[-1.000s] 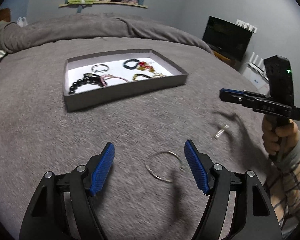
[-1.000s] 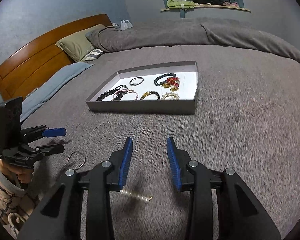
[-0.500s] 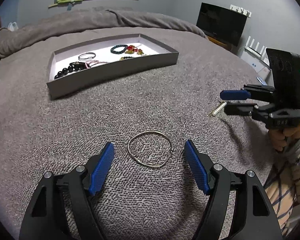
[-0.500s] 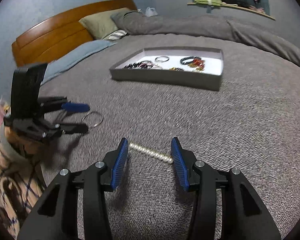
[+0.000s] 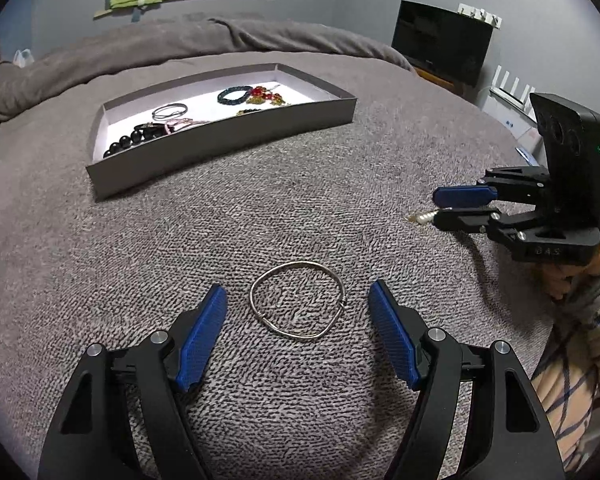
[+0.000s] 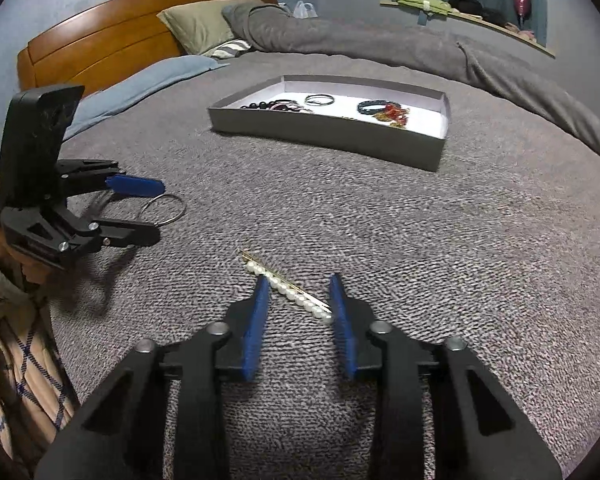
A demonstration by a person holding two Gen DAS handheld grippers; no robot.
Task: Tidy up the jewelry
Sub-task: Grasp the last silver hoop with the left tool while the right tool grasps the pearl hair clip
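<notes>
Both claws hang low over the grey bedspread (image 5: 340, 208) with their blue pads spread. Left gripper (image 5: 298, 300) straddles a thin silver bangle (image 5: 298, 300) that lies flat on the fabric, the ring sitting between the two fingers without touching either. Right gripper (image 6: 299, 296) straddles a pearl hair clip (image 6: 288, 290) lying slantwise on the cover; one end of the clip is just beside the right-hand pad and its other end pokes out ahead of the left-hand one, and whether the pads touch it cannot be told. From the left wrist view the right gripper (image 5: 446, 208) shows off to the side, well apart from the bangle, with the clip's tip (image 5: 420, 217) peeking out at its fingertips. Farther up the bed stands a shallow grey tray (image 5: 228, 140) with a white floor, holding black beads (image 5: 134, 138), a silver ring pair (image 5: 170, 111), a dark bead bracelet (image 5: 234, 94) and a red cluster (image 5: 262, 94). Nothing lies between the grippers and the tray but bare cover. Behind are a rumpled duvet (image 6: 360, 40), a pillow (image 6: 204, 22) and a wooden headboard (image 6: 108, 52).
</notes>
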